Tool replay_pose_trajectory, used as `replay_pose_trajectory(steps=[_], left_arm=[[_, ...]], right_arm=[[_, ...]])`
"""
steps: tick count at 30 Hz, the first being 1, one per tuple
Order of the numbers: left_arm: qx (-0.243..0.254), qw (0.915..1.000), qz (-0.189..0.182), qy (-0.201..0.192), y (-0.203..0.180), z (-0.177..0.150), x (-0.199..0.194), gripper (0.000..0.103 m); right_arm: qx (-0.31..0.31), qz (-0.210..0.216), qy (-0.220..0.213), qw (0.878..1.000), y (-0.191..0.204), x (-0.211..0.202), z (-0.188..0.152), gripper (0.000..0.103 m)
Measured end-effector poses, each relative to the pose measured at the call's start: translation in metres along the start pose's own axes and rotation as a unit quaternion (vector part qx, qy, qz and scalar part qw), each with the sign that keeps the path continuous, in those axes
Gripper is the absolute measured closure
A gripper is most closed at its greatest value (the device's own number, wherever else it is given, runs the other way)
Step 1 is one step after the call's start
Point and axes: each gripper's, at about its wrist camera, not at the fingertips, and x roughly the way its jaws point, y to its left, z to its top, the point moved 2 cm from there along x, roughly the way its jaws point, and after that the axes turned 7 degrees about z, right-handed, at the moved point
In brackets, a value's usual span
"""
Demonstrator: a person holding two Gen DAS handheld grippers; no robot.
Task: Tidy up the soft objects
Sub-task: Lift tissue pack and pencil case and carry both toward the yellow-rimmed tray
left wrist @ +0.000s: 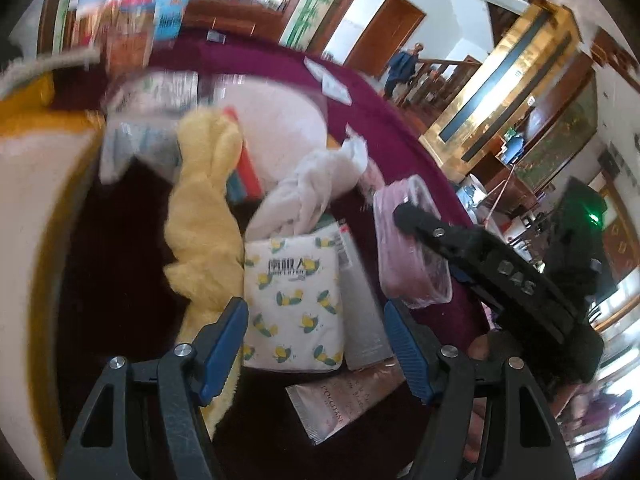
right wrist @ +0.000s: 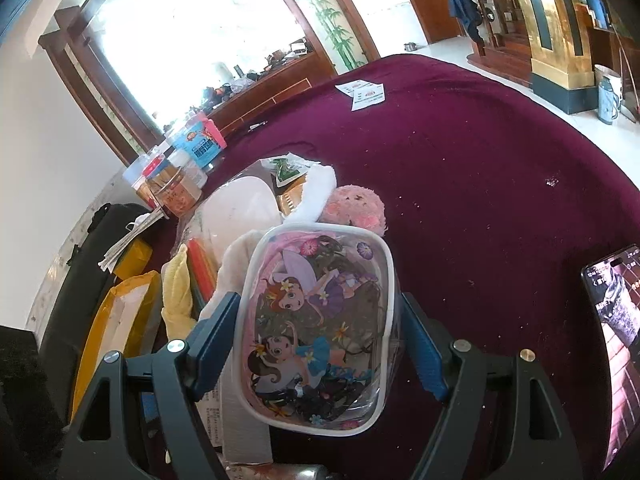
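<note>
A clear pouch with a cartoon fairy print (right wrist: 316, 332) sits between the blue pads of my right gripper (right wrist: 320, 340), which is closed on its sides; it also shows in the left wrist view (left wrist: 412, 244). My left gripper (left wrist: 316, 344) is open above a white tissue pack with a yellow print (left wrist: 294, 300). A yellow plush (left wrist: 204, 220) lies left of the pack and a white cloth (left wrist: 308, 192) behind it. A pink plush (right wrist: 356, 206) lies beyond the pouch.
A maroon cloth covers the round table (right wrist: 480, 184). A phone (right wrist: 616, 328) lies at the right edge. Jars and a blue box (right wrist: 200, 140) stand at the far left. A pink tube (left wrist: 344, 404), a grey tube (left wrist: 364, 312) and paper cards (right wrist: 362, 94) lie about.
</note>
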Motion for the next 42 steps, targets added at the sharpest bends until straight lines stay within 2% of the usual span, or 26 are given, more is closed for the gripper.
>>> replay_pose_trajectory(steps=[3, 6, 8, 10, 17, 22, 31, 38, 42], left_arm=[[-0.013, 0.9997, -0.007, 0.019, 0.006, 0.001, 0.012, 0.030], [-0.030, 0.9985, -0.031, 0.035, 0.012, 0.002, 0.019, 0.030], [-0.037, 0.9983, -0.029, 0.035, 0.014, 0.002, 0.018, 0.045], [-0.039, 0.9981, -0.033, 0.034, 0.016, 0.001, 0.017, 0.048], [-0.033, 0.9987, -0.035, 0.016, 0.015, -0.005, 0.002, 0.051], [-0.027, 0.9983, -0.052, -0.002, 0.011, -0.007, -0.018, 0.051], [-0.047, 0.9956, -0.069, -0.042, 0.024, -0.002, -0.060, 0.051], [-0.081, 0.9923, -0.043, -0.083, 0.056, 0.002, -0.106, 0.051], [-0.112, 0.9887, -0.003, -0.099, 0.086, 0.004, -0.127, 0.051]], right_arm=[[-0.006, 0.001, 0.000, 1.000, 0.002, 0.000, 0.001, 0.026], [-0.004, 0.003, 0.002, 1.000, 0.003, 0.002, -0.001, 0.026], [-0.002, 0.004, 0.006, 1.000, 0.001, 0.003, -0.002, 0.026], [0.000, 0.005, 0.006, 1.000, 0.001, 0.003, -0.002, 0.026], [0.009, 0.005, -0.013, 1.000, -0.001, -0.004, -0.001, 0.026], [0.007, 0.009, -0.038, 0.999, 0.003, -0.018, -0.004, 0.026], [-0.019, 0.035, -0.072, 0.997, 0.033, -0.043, -0.005, 0.026], [-0.059, 0.094, -0.063, 0.992, 0.082, -0.052, -0.010, 0.026], [-0.089, 0.151, -0.022, 0.984, 0.124, -0.039, -0.020, 0.026]])
